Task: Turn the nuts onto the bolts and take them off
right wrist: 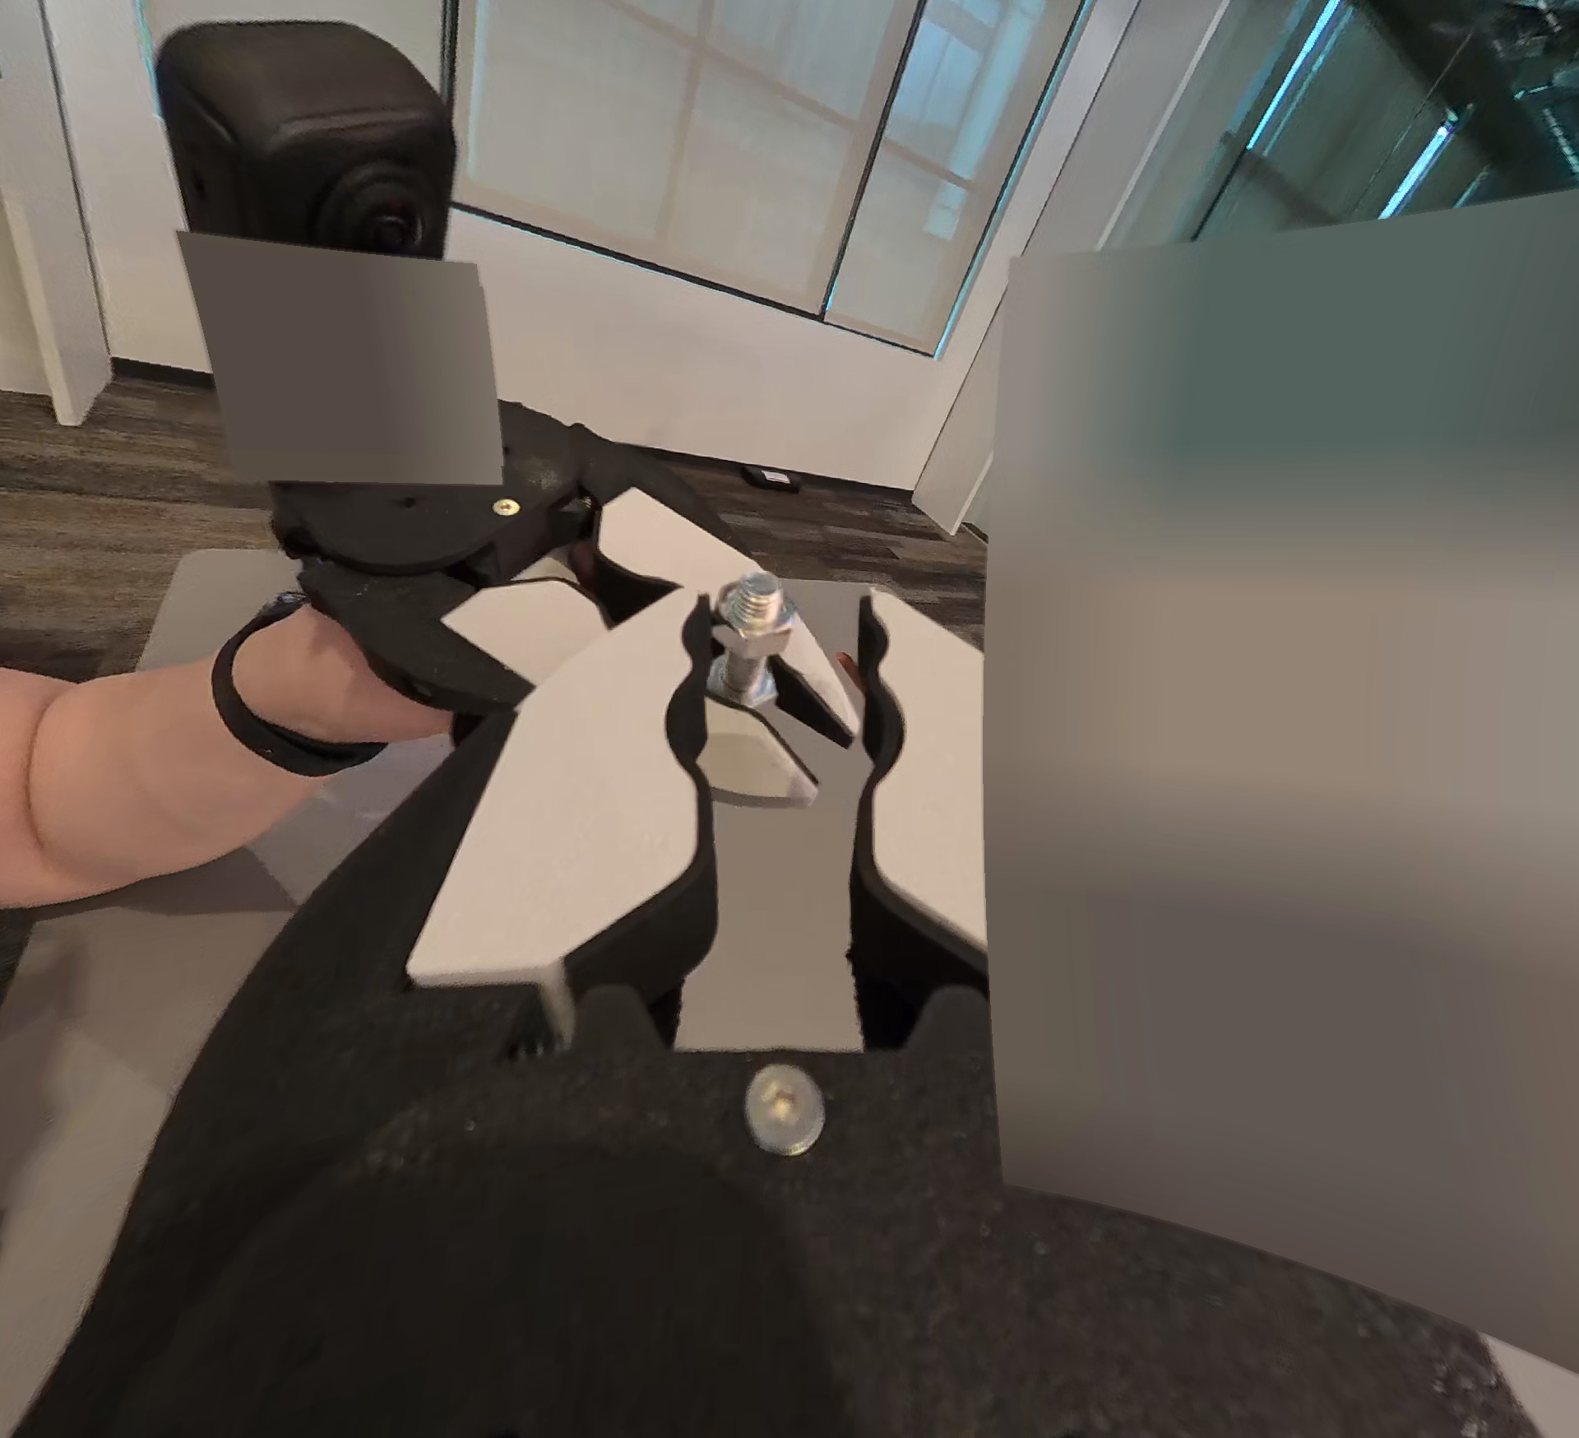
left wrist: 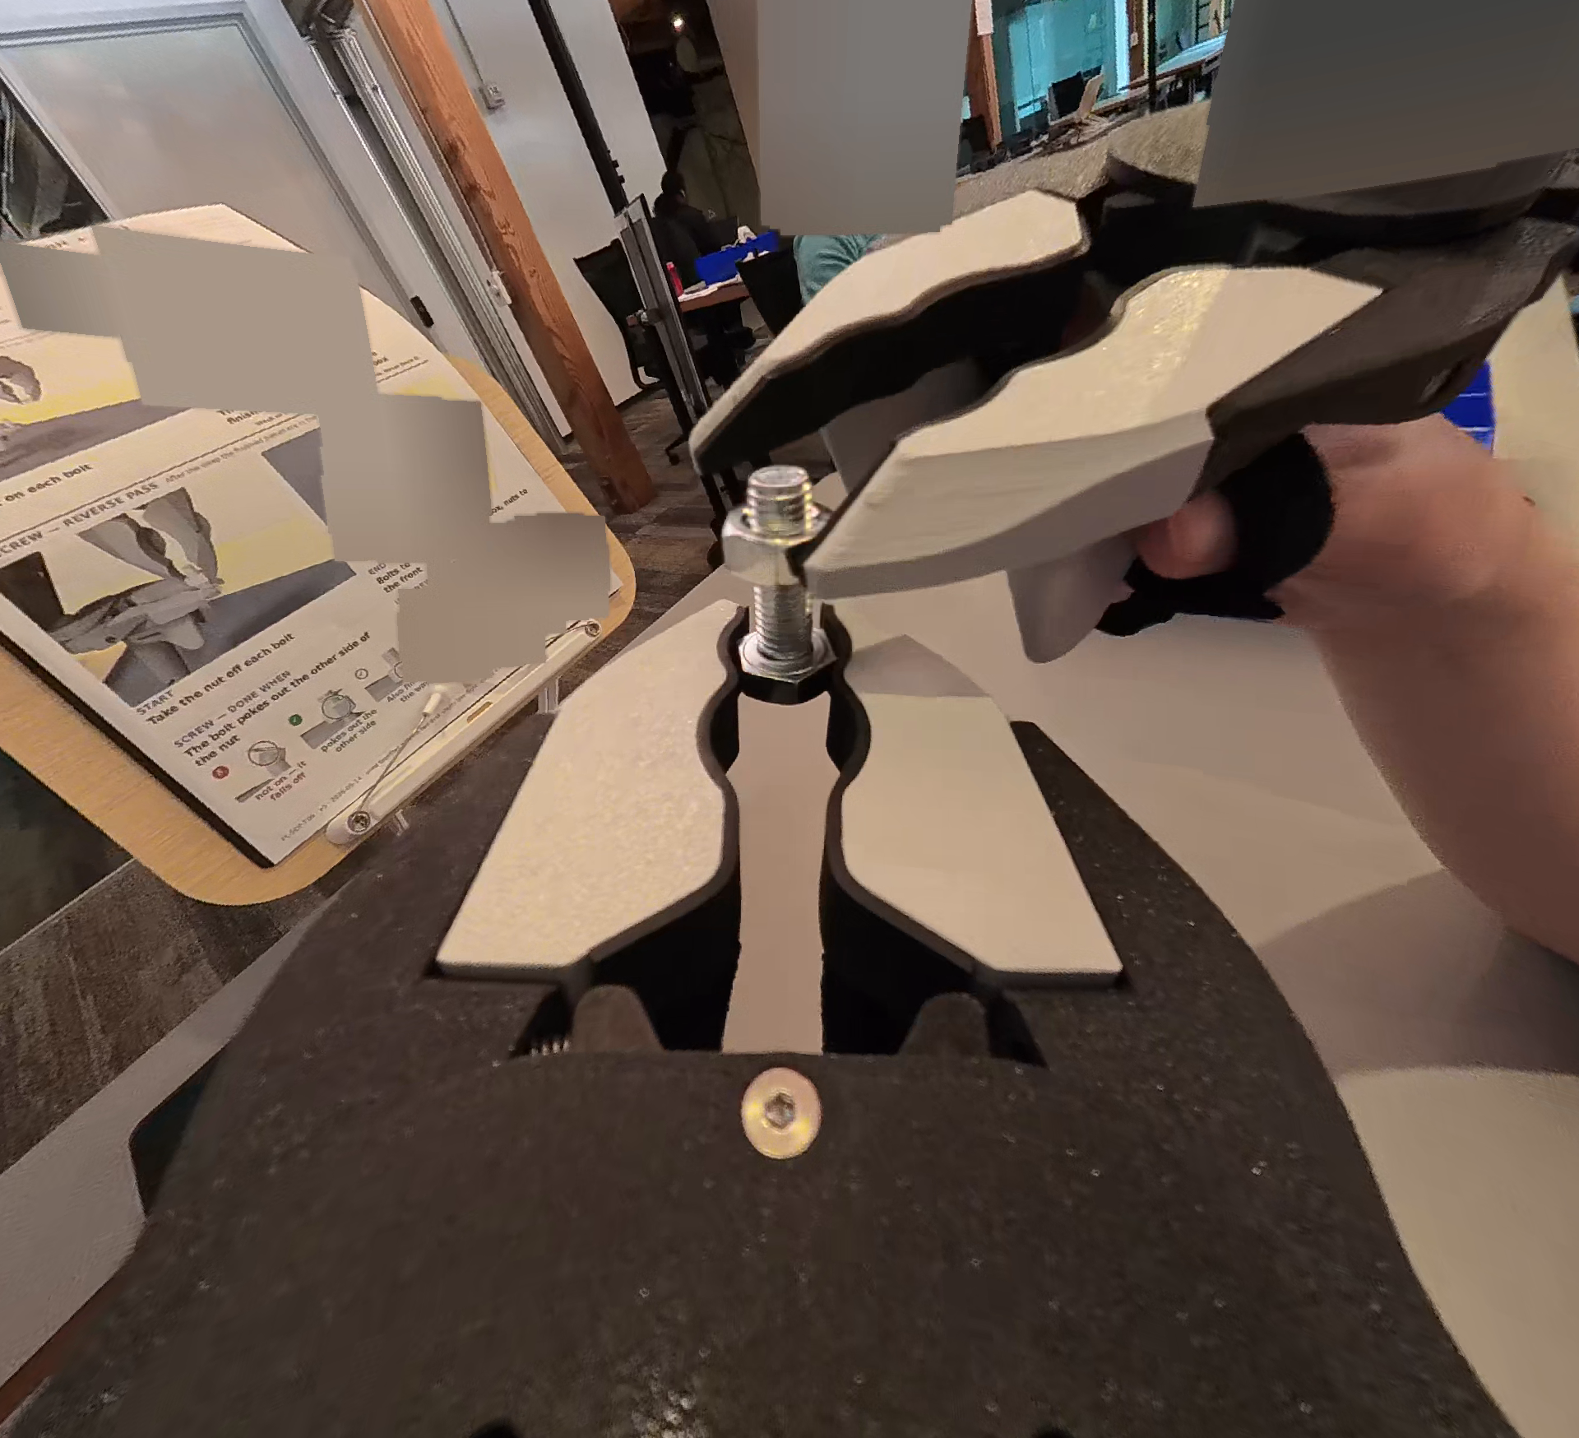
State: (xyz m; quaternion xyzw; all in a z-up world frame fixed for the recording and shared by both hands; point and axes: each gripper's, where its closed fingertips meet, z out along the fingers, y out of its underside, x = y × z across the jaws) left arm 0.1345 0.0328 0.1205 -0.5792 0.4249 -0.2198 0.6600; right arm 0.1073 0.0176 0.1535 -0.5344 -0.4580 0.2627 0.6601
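Observation:
A silver threaded bolt [left wrist: 779, 615] stands upright over the white table [left wrist: 1153, 782]. A silver hex nut [left wrist: 759, 552] sits on its thread, a few turns below the top. My left gripper [left wrist: 782, 640] is shut on the bolt's base, just under a second thin nut. My right gripper [left wrist: 752, 512] comes in from the right, held by a hand [left wrist: 1367, 559]. In the right wrist view my right gripper [right wrist: 782, 611] straddles the nut [right wrist: 754, 632]. Its left finger touches the nut and its right finger stands apart. The left gripper [right wrist: 752, 713] holds the bolt [right wrist: 745, 670] from below.
A printed instruction sheet on a wooden board [left wrist: 256, 670] leans at the left of the table. A slanted wooden post [left wrist: 478, 183], chairs and seated people are behind. A black camera [right wrist: 342, 140] sits on top of the left gripper. The floor is grey carpet.

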